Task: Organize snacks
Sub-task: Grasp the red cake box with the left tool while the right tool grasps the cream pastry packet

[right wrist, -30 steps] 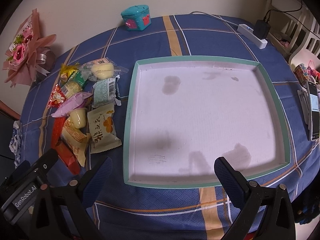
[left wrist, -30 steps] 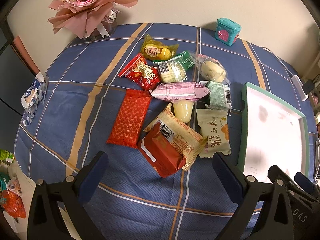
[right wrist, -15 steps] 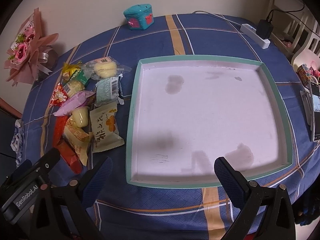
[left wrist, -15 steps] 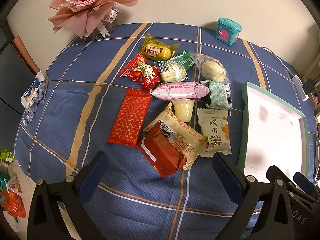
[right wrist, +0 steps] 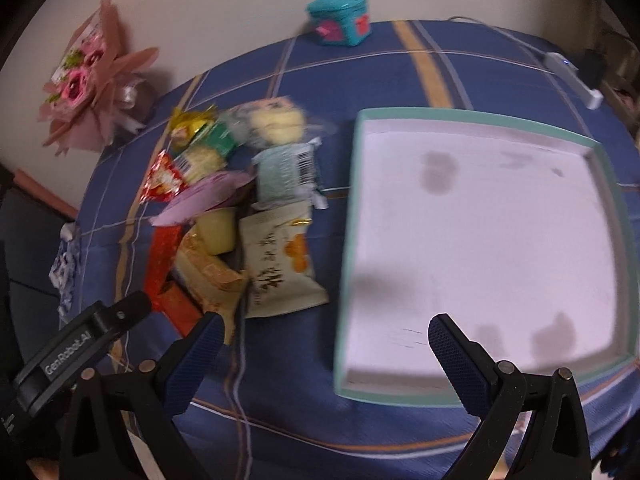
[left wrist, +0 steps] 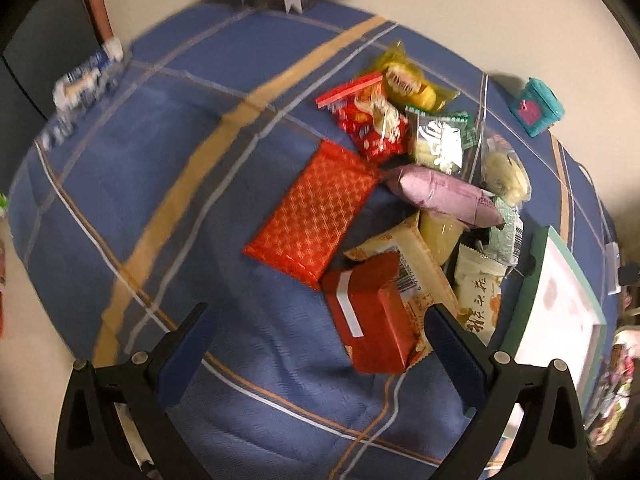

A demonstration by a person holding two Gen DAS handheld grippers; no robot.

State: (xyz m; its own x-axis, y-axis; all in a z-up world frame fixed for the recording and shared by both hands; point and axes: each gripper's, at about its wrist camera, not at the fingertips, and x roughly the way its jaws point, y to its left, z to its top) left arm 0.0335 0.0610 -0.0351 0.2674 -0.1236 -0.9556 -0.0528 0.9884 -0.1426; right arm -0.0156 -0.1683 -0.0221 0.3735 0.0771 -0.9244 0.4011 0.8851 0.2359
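Note:
A pile of snack packets lies on the blue plaid tablecloth (left wrist: pixel 140 184): a red patterned packet (left wrist: pixel 316 208), a dark red box (left wrist: pixel 372 312), a beige biscuit pack (left wrist: pixel 420 268), a pink packet (left wrist: pixel 444 192) and a cream packet with an orange print (right wrist: pixel 280 264). My left gripper (left wrist: pixel 320 332) hovers open just short of the red box. The white tray with a teal rim (right wrist: pixel 346 240) sits right of the pile, nothing in it. Above the tray's near left corner my right gripper (right wrist: pixel 324 340) stands open, holding nothing.
A pink flower bouquet (right wrist: pixel 96 80) and a teal toy box (right wrist: pixel 340 20) stand at the table's far edge by the wall. A white power strip (right wrist: pixel 572 76) lies at the far right. A tissue pack (left wrist: pixel 84 84) rests near the left edge.
Both grippers have moved forward and left toward the snack pile, which now looks larger. The left view has tilted. Both stay open.

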